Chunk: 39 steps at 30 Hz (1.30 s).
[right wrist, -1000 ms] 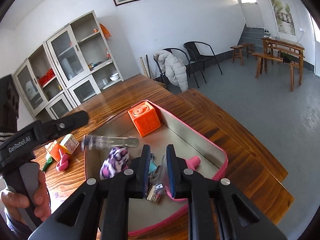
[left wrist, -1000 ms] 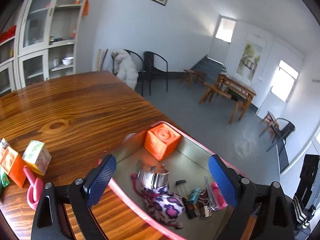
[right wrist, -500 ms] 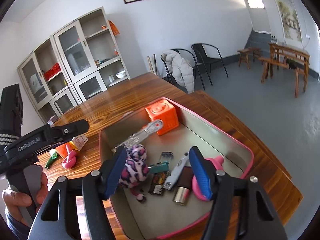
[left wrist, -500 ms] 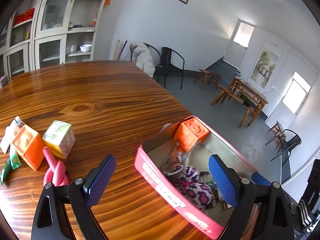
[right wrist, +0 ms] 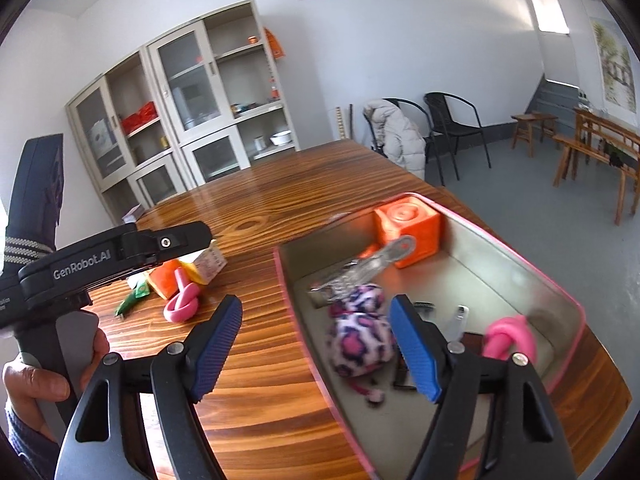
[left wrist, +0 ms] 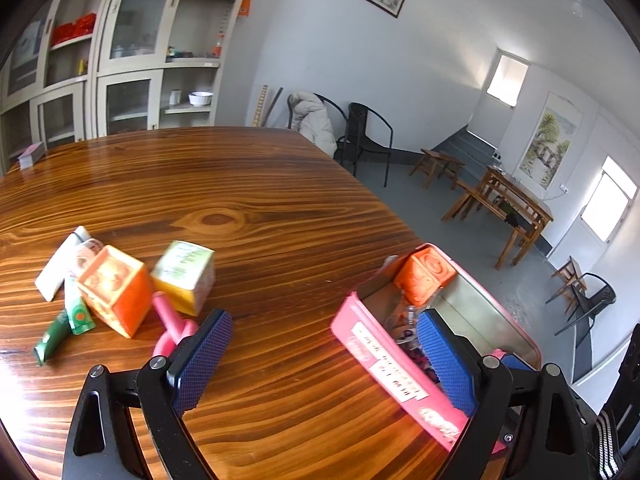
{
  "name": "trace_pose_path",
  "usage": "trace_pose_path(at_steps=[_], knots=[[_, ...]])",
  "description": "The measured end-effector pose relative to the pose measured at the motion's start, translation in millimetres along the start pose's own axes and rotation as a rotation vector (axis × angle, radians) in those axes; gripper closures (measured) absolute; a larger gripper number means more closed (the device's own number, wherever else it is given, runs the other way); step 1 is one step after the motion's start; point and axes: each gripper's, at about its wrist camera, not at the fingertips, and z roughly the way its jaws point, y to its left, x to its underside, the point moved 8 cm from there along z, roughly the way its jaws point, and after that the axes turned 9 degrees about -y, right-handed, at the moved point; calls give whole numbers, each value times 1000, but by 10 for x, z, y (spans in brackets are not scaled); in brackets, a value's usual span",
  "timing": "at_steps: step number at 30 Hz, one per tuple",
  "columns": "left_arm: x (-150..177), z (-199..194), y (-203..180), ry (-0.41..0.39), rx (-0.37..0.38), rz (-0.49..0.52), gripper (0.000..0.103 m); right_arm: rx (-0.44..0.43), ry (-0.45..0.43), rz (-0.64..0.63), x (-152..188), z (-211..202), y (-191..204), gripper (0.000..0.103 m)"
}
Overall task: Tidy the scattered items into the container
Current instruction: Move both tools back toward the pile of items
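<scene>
Where a second ago shut, right gripper [right wrist: 316, 348] jaws now wide, empty over tin [right wrist: 520, 240]; left gripper [left wrist: 324, 360] jaws unchanged, wide, empty.

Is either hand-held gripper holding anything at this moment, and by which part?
Nothing is held. The left hand-held gripper and the right hand-held gripper are both open, with nothing between the fingers.

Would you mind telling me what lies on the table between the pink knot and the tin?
Nothing: in the left wrist view, bare wood separates the pink knot from the tin.

left tool [left wrist: 324, 360] — black frame, blue pads | right tool [right wrist: 316, 346] — same | silver screws | "GenRobot.AI" lettering
</scene>
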Motion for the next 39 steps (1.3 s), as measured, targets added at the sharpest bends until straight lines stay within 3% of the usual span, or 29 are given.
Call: trace_pose_path(at_steps=[10, 28, 39], knots=[[62, -162, 406, 2, -61, 7, 8, -79, 47, -58, 127, 161, 501, 22], [321, -599, 1875, 21, -296, -96, 8, -161, 176, -139, 449, 609, 1217, 21], [465, -670, 2229, 52, -363, -97, 8, -194, 258, -239, 591, 999, 1614, 21]])
